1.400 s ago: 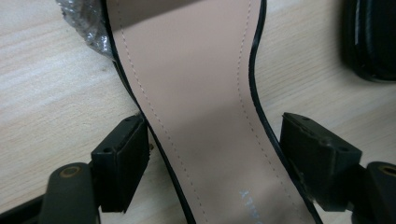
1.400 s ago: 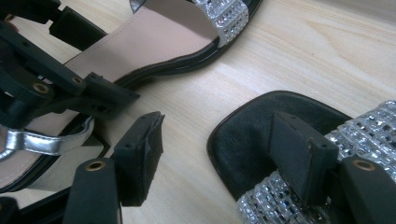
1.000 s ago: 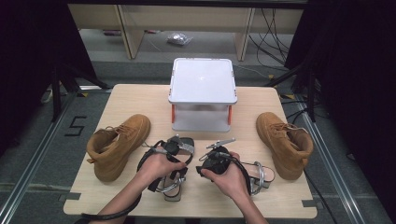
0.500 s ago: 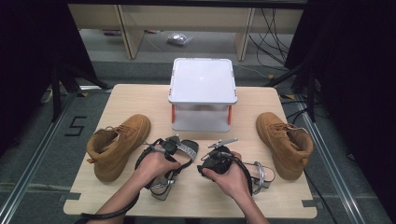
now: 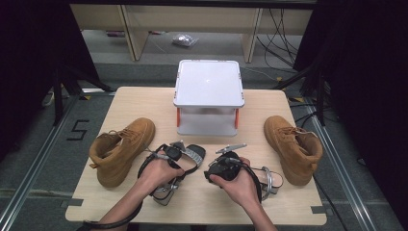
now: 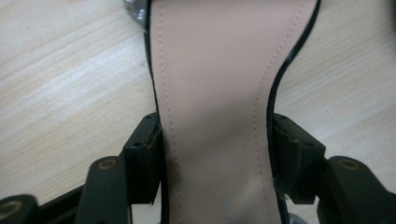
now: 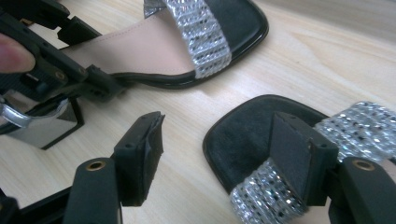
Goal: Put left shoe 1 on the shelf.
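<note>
While the left gripper [image 5: 185, 155] lay low over the table [image 5: 139, 103], its jaws straddled the narrow waist of the left sandal [image 6: 212, 93]. In the left gripper view the pink insole ran up between the two black pads, each pad just beside or touching the sole's black edge; whether they pressed could not be told. These jaws had just been closing, with the sandal between them. In the high view this sandal lay near the front edge, just right of the left boot [image 5: 120, 149], its glittering strap [image 7: 201, 28] toward the white stand [image 5: 208, 83].

The right gripper [image 7: 219, 154] was released, its jaws wide apart. Its right pad hung over the toe of the right sandal [image 7: 243, 130], by that sandal's silver strap, while the left pad [image 7: 142, 144] stood over bare wood, clear of the shoe. This sandal lay near the right hand [image 5: 240, 185], left of the right boot [image 5: 293, 147], and close beside the other sandal without touching it.
</note>
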`<state>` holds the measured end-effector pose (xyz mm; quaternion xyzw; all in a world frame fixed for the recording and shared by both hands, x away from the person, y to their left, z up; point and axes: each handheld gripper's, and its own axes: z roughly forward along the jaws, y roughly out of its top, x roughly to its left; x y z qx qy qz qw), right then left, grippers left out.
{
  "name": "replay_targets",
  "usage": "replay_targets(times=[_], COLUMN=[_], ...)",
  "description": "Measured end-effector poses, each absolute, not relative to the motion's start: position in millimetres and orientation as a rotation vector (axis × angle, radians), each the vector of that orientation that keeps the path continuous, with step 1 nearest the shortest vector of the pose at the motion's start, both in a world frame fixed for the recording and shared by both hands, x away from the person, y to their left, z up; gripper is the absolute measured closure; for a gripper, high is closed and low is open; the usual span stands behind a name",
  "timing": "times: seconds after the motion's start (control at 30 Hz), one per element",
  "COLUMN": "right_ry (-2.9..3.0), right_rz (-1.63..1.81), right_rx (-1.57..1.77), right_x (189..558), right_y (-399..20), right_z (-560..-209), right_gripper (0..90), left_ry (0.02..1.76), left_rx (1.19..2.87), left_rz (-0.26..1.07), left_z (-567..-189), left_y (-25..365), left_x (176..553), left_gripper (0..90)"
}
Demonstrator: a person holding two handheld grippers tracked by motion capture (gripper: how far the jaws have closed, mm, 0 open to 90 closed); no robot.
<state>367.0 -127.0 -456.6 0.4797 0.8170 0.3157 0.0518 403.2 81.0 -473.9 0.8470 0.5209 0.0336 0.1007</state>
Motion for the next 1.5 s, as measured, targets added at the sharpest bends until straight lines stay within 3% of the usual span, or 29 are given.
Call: replay_targets(times=[0.07, 0.77, 1.1, 1.5], right_ry=[2.464, 2.423, 2.412, 2.433], right_rz=[0.950, 0.985, 0.988, 1.003], right_rx=[1.454, 1.477, 1.467, 1.472], right_x=[367, 364, 365, 366], right_y=[-130, -141, -141, -142], right_z=[-455, -444, -438, -438], right_gripper=[36.2, 36.4, 36.4, 36.4], left_ry=[1.488, 1.530, 1.604, 1.709], left_rx=[2.513, 2.271, 2.081, 1.982], left_rz=[0.146, 0.156, 0.176, 0.192], left_z=[-475, -456, -451, -463], left_y=[84, 90, 84, 76], left_x=[405, 416, 472, 494], left_gripper=[41.5, 41.8, 41.8, 41.8])
